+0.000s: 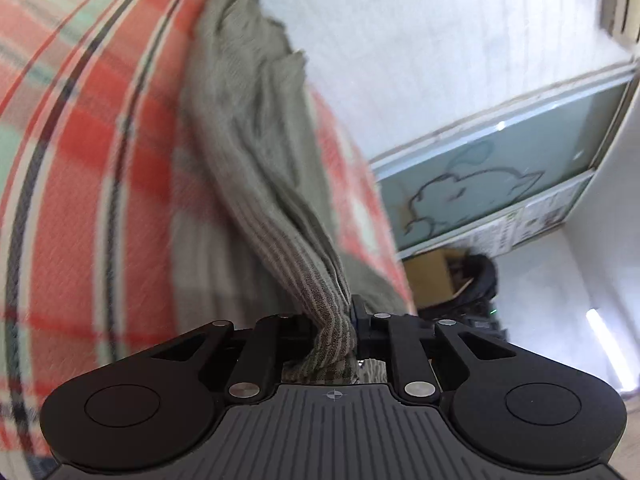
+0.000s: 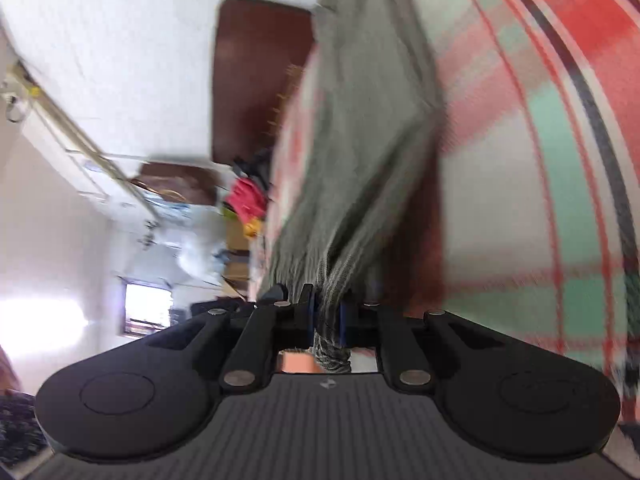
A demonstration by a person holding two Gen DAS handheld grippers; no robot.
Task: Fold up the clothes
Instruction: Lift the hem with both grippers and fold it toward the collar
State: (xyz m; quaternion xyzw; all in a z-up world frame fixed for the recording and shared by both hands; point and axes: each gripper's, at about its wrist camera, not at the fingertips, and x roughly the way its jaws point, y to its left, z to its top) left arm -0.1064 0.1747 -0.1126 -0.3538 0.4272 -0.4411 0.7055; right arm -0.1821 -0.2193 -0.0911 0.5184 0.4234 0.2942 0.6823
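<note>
Black linkage of the left hand-held gripper (image 1: 354, 326) fills the bottom of the left wrist view, and its jaws are clenched on a bunched edge of a grey-green ribbed garment (image 1: 248, 152). From the pinch the cloth runs up and away as a twisted rope, spreading wider toward the top of the picture. Most of it lies on a bed cover (image 1: 80, 160) checked in red, cream and pale green; only the gripped end is raised off it. To the right of the bed stand a white wall, a pale green glass panel with a cartoon outline (image 1: 480, 184), and a cardboard box on the floor.

In the right wrist view, a white wall and a dark brown board (image 2: 256, 80) sit on the left, with a blurred heap of red and yellow things lower down. At centre the right hand-held gripper (image 2: 328, 316) is likewise clamped on a gathered edge of the same garment, which fans out above it. The checked bed cover fills the right side.

Judging from this, the fold is only beginning: both edges are grasped and the garment is still long and rumpled, with no neat crease visible. Lifting, spreading, folding over and smoothing all appear still to come.
</note>
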